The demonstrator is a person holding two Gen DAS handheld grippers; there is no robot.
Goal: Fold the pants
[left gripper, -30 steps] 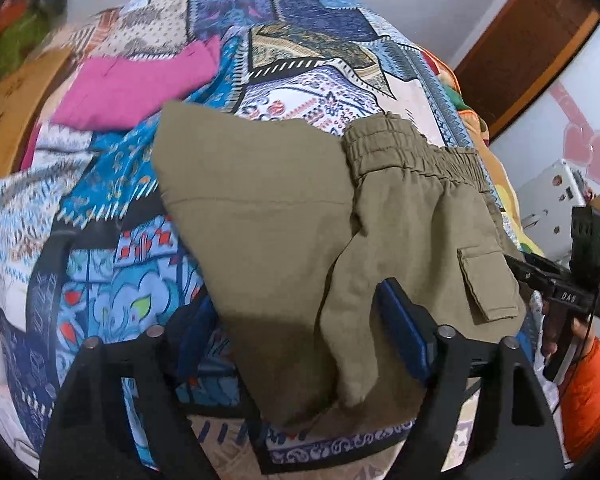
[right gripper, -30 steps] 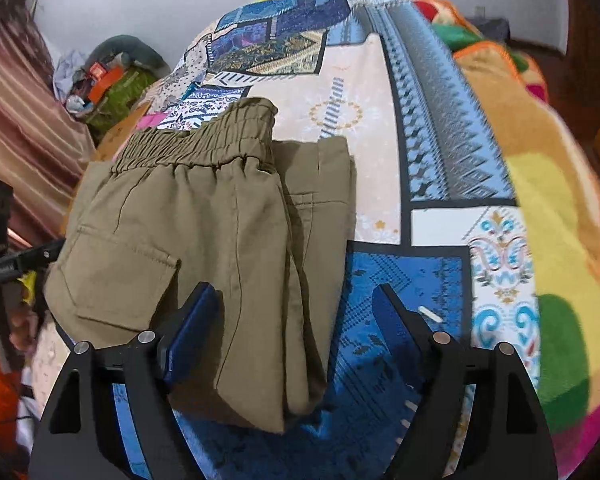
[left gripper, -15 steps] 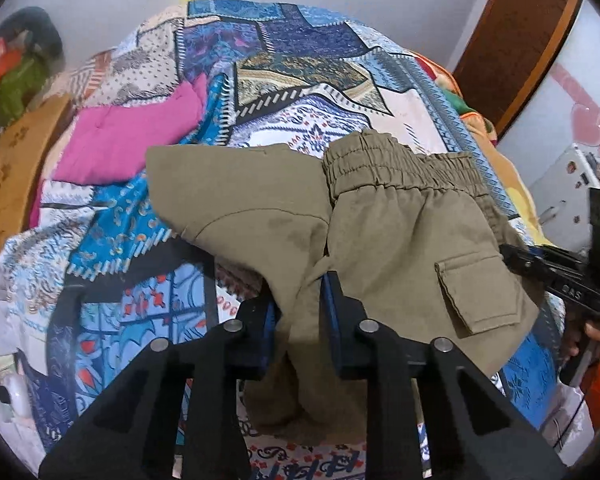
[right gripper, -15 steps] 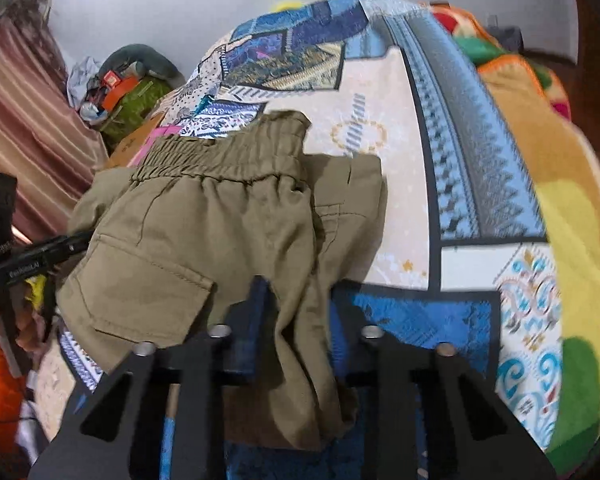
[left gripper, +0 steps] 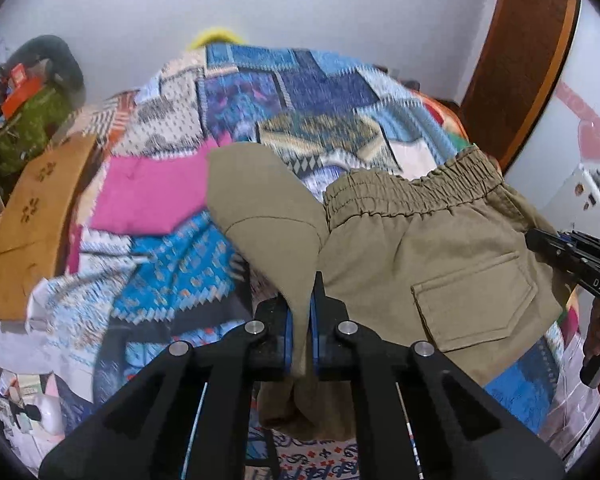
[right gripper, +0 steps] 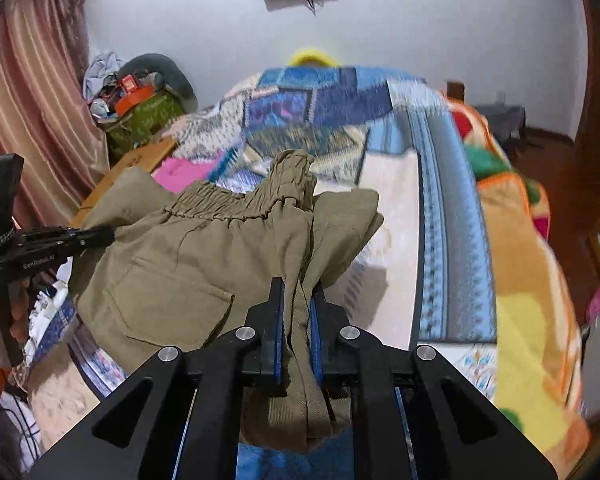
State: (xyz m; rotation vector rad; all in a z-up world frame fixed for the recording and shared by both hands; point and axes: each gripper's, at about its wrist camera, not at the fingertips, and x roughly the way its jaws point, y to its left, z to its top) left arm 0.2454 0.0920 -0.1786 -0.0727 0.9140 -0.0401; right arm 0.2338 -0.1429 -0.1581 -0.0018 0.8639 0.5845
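Olive-green pants point(left gripper: 428, 248) with an elastic waistband and a back pocket are lifted off a patchwork bedspread point(left gripper: 284, 92). My left gripper point(left gripper: 301, 320) is shut on a fold of the pants' near left edge. My right gripper point(right gripper: 297, 320) is shut on the bunched fabric at the pants' point(right gripper: 188, 256) near right edge. Each gripper shows at the side of the other's view: the right one point(left gripper: 572, 256) and the left one point(right gripper: 60, 240). The waistband point(right gripper: 252, 200) hangs away from me.
A pink cloth point(left gripper: 152, 196) lies on the bedspread to the left of the pants. A wooden board point(left gripper: 32, 220) runs along the bed's left edge, with a green bag point(right gripper: 144, 116) and clutter behind it. An orange blanket point(right gripper: 528, 272) covers the bed's right side.
Both grippers closed on the pants' near edge and lifted it off the bed. The pants now hang between them, and the view has tilted up toward the wall.
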